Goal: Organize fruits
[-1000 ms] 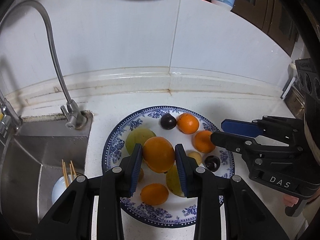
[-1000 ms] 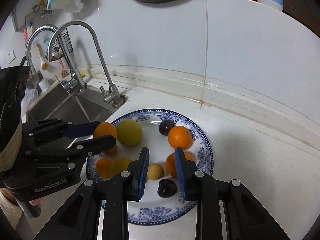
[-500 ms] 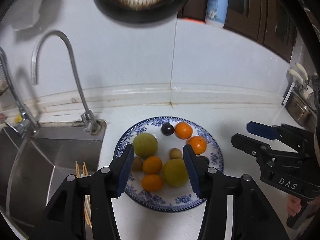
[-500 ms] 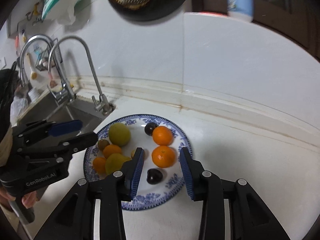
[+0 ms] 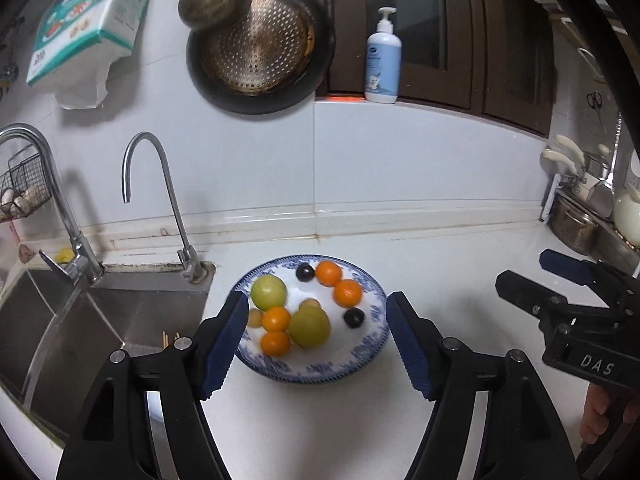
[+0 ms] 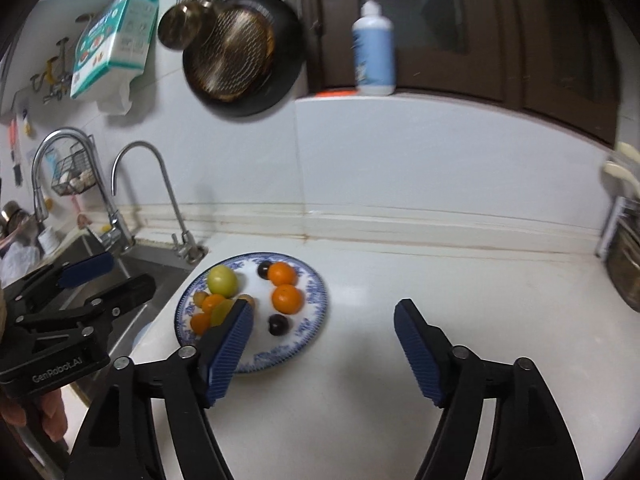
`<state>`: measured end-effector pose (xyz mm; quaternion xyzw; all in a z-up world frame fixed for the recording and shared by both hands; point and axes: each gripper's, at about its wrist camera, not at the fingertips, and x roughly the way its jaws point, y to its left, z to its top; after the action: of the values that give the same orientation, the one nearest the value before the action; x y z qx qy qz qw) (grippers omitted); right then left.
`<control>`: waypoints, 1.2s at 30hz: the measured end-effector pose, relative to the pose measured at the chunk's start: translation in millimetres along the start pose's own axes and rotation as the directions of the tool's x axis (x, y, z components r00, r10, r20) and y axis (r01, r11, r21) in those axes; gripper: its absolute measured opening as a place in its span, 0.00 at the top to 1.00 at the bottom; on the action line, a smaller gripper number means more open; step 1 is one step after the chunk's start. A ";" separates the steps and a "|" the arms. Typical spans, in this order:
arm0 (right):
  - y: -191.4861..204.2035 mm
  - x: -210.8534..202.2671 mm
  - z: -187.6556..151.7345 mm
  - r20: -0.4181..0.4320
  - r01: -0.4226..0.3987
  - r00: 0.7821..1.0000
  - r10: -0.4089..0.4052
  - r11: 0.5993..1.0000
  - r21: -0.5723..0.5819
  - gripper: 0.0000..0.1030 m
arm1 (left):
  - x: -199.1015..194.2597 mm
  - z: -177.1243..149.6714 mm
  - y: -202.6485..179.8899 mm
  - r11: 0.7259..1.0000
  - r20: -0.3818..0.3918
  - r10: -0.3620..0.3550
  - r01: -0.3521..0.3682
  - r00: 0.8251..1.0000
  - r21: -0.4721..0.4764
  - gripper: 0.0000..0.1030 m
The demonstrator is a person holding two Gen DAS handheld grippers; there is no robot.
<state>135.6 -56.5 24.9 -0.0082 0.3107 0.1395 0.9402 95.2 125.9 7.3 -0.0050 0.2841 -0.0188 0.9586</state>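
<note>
While both tools are hanging above the counter, the fruit is sitting heaped on a round blue-and-white patterned plate (image 5: 372, 350) with a ribbed rim. Two smooth yellow-green round fruits (image 5: 269, 291), four glossy oranges (image 5: 347, 293), two dark shiny plums (image 5: 354, 317) and two small tan fruits (image 5: 310, 304) are lying in it, several touching. The plate is resting on the white countertop (image 5: 440, 280), just right of the steel sink (image 5: 80, 320).

The left gripper (image 5: 312, 344) is standing wide open, its ridged blue pads (image 5: 222, 344) flanking the plate from above and gripping nothing. The right gripper (image 6: 322, 354) is likewise spread wide and holding nothing; its left pad is overlapping the plate's near edge in its own view, and its right pad is hanging over bare counter.

A curved chrome faucet (image 5: 160, 200) is rising at the sink's far edge. On the white tiled wall a perforated brass-coloured strainer is nesting in a black pan (image 5: 260, 40), with a tissue pack (image 5: 88, 20) to the left. A pale blue pump bottle (image 5: 383, 60) is standing on a ledge before dark cabinet doors.
</note>
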 end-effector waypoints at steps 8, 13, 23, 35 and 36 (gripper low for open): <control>-19.0 -52.9 -27.7 0.021 0.033 0.999 -0.034 0.999 0.032 0.23 | -51.6 -25.1 -26.9 1.000 0.023 -0.006 0.006 1.000 -0.020 0.28; -21.5 -88.7 -47.9 0.032 0.047 0.998 -0.048 0.999 0.025 0.22 | -80.9 -37.8 -40.4 1.000 0.035 -0.007 0.007 0.999 -0.016 0.24; -23.9 -146.0 -72.9 0.064 0.061 0.996 -0.062 0.998 0.023 0.22 | -129.6 -57.2 -62.3 1.000 0.068 0.011 -0.012 0.998 0.010 0.20; -30.2 -180.3 -86.1 0.082 0.052 0.995 -0.054 0.998 0.029 0.22 | -156.1 -67.5 -76.7 1.000 0.081 0.012 -0.013 0.997 0.015 0.19; -29.8 -181.3 -86.4 0.083 0.052 0.995 -0.054 0.998 0.026 0.22 | -157.7 -67.9 -77.1 1.000 0.082 0.011 -0.012 0.997 0.014 0.19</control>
<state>-46.0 -140.7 59.4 0.0007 0.2723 0.1112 0.9558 -76.5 55.1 37.9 0.0028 0.2443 -0.0151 0.9696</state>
